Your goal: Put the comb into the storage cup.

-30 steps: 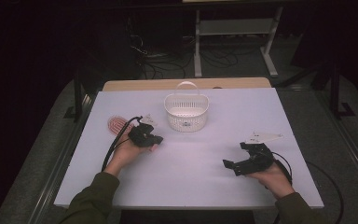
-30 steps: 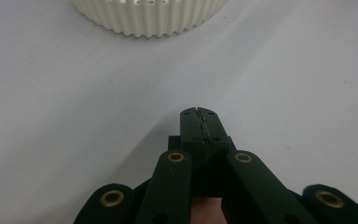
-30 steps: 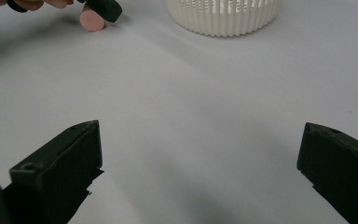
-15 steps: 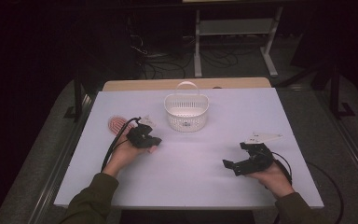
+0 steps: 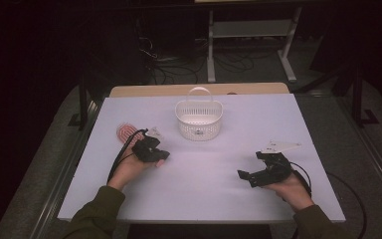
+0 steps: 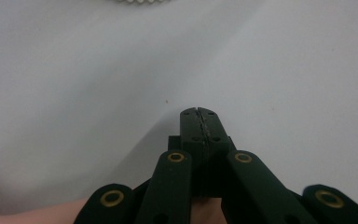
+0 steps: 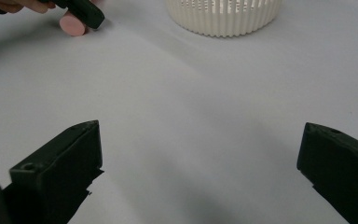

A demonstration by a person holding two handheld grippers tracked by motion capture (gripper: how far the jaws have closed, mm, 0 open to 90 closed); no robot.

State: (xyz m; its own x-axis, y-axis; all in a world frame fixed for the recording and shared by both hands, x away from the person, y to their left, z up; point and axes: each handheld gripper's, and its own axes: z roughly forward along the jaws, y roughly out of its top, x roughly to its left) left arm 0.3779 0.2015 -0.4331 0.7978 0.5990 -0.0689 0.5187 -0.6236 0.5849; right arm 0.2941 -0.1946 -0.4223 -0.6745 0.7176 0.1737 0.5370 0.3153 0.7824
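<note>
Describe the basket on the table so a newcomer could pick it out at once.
Start at the white table and look to its far middle, beyond both hands. There stands the white plastic basket, oval, with slotted walls and an arched handle upright over it. Its neighbours lie low: a pink round slotted piece off to its left, beside the left claw.

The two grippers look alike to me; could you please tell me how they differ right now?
The left gripper has its jaws shut together with nothing between them; the right gripper has its jaws wide apart. The left sits nearer the basket; the right lies farther back, toward the table's right edge. Both are black, hand-held and empty.
</note>
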